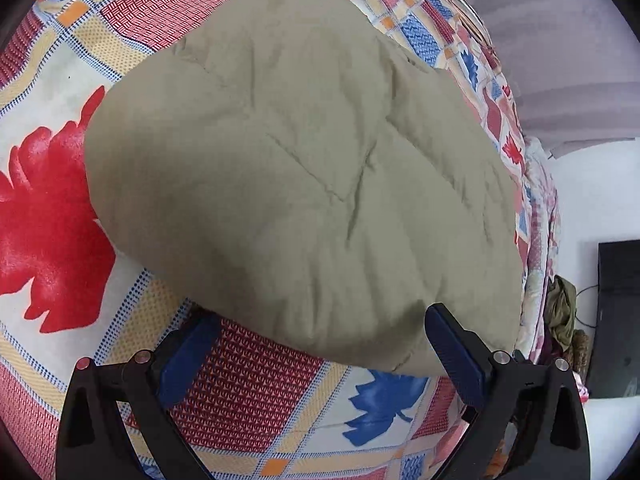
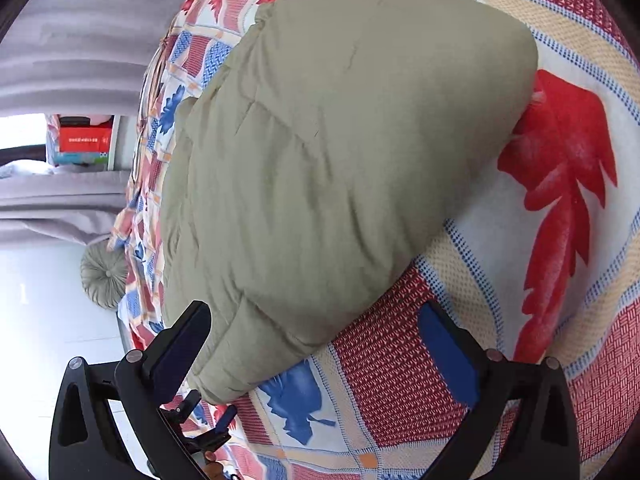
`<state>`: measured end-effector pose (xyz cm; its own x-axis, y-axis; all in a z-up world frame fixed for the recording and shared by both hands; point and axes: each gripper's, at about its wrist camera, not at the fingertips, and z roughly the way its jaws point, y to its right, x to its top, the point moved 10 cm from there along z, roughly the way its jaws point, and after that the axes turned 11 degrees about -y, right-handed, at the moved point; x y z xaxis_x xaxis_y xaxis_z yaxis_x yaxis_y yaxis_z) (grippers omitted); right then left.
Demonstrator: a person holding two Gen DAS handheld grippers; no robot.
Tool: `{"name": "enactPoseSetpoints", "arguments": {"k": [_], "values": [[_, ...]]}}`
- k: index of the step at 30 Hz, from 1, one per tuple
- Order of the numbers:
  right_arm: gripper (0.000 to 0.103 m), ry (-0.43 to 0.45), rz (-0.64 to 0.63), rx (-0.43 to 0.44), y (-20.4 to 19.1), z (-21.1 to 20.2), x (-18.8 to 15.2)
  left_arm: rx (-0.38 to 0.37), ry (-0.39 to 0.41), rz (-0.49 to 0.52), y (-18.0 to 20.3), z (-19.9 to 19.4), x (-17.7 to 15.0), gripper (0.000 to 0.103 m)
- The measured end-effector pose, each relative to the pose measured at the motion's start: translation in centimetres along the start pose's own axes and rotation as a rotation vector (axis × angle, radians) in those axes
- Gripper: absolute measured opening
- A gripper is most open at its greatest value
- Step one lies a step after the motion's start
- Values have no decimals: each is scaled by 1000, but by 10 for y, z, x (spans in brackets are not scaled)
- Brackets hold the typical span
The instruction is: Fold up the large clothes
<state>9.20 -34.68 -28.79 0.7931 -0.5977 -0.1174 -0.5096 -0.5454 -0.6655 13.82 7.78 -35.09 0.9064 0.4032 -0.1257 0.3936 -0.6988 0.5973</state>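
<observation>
The quilted khaki jacket (image 1: pixel 296 184) lies folded on the patterned bed (image 1: pixel 48 216), just ahead of both my tongs, left (image 1: pixel 320 354) and right (image 2: pixel 316 344), both spread, pinching nothing. Puffy padding may spring the fold open unless pressed.

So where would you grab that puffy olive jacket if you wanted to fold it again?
Probably by the near edge of the folded olive padded jacket, where the layers taper to a thin hem lying on the patterned bedspread. Come in low from the near side, one jaw sliding under. The middle bulges too thick to pinch. Both the left gripper and right gripper stand open at that edge.
</observation>
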Motion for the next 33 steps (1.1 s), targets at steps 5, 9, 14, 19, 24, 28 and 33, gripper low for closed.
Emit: {"name": "enactPoseSetpoints", "arguments": {"k": [5, 9, 14, 19, 24, 28, 33], "values": [[103, -29, 10, 29, 0, 9, 8, -45, 51, -48, 1, -2, 27, 102], [103, -37, 2, 87, -11, 19, 18, -45, 58, -64, 1, 10, 44, 102], [103, -69, -11, 146, -25, 42, 28, -33, 78, -63, 7, 21, 57, 102], [103, -74, -11, 163, -30, 55, 29, -47, 85, -101, 6, 21, 62, 100], [103, -80, 14, 204, -32, 53, 29, -107, 107, -86, 14, 8, 64, 44], [100, -68, 36, 207, -35, 49, 29, -70, 135, -5, 29, -5, 65, 29], [51, -71, 59, 150, -27, 50, 25, -15, 163, 102, 49, -17, 64, 27]]}}
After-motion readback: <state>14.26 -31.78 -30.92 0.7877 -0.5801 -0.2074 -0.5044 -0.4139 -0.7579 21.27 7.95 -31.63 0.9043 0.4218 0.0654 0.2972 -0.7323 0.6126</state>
